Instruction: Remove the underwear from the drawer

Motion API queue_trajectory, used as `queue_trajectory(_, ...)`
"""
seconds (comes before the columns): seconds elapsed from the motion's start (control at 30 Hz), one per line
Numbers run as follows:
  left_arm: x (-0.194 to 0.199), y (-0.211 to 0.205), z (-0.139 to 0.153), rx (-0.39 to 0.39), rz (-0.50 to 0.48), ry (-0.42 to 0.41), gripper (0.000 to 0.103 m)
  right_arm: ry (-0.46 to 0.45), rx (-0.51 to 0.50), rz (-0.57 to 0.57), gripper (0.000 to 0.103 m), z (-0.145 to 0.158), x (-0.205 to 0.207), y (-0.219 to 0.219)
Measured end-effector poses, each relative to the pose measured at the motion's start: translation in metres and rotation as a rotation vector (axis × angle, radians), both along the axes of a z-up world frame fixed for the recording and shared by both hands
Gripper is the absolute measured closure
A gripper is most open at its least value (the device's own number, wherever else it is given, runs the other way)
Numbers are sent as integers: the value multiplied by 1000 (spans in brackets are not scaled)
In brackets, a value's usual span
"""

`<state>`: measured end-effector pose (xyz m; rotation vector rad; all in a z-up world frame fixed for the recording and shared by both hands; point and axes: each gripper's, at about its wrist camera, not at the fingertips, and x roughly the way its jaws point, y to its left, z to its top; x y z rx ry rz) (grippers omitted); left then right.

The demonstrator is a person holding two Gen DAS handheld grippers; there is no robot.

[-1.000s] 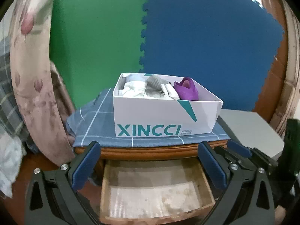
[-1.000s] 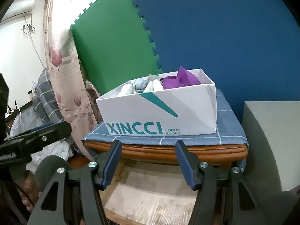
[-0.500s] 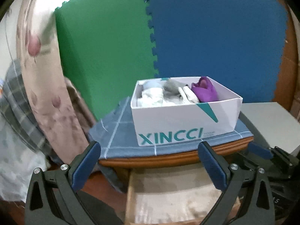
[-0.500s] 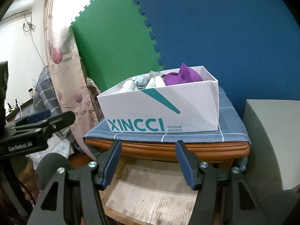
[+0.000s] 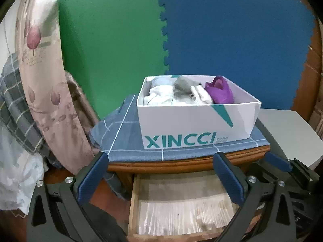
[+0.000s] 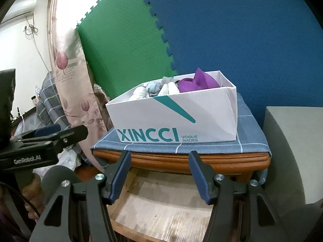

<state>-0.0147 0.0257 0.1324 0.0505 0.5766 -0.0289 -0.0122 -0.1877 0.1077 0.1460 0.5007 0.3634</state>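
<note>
The wooden drawer [image 5: 181, 207] stands pulled out under the nightstand top; only its pale lined bottom shows, also in the right wrist view [image 6: 161, 213]. On the top sits a white XINCCI shoe box [image 5: 193, 125] holding white and grey garments [image 5: 171, 94] and a purple one [image 5: 220, 92]. My left gripper [image 5: 161, 171] hangs open above the drawer's front, nothing between its fingers. My right gripper [image 6: 160, 171] is open too, over the drawer, with an empty gap. The left gripper [image 6: 50, 135] shows at the left of the right wrist view.
A blue checked cloth [image 5: 121, 137] covers the nightstand top [image 6: 181, 161]. A flowered curtain [image 5: 46, 92] and checked bedding [image 5: 14, 104] hang at the left. A grey cabinet [image 6: 292, 151] stands at the right. Green and blue foam mats [image 5: 232, 40] back the scene.
The left gripper has turned a little, so the box now sits further right in its view. The right gripper has kept still. Both stay open.
</note>
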Motion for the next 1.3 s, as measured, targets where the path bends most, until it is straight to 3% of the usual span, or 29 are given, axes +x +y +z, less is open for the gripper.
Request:
queue_trajectory(0.97,14,5,-23,7,14,79,0,41,-1,10,42,-6,3,2)
queue_trajectory(1.3,14,10,-26,8,31,34,1,44,7,8,42,-7,6,-1)
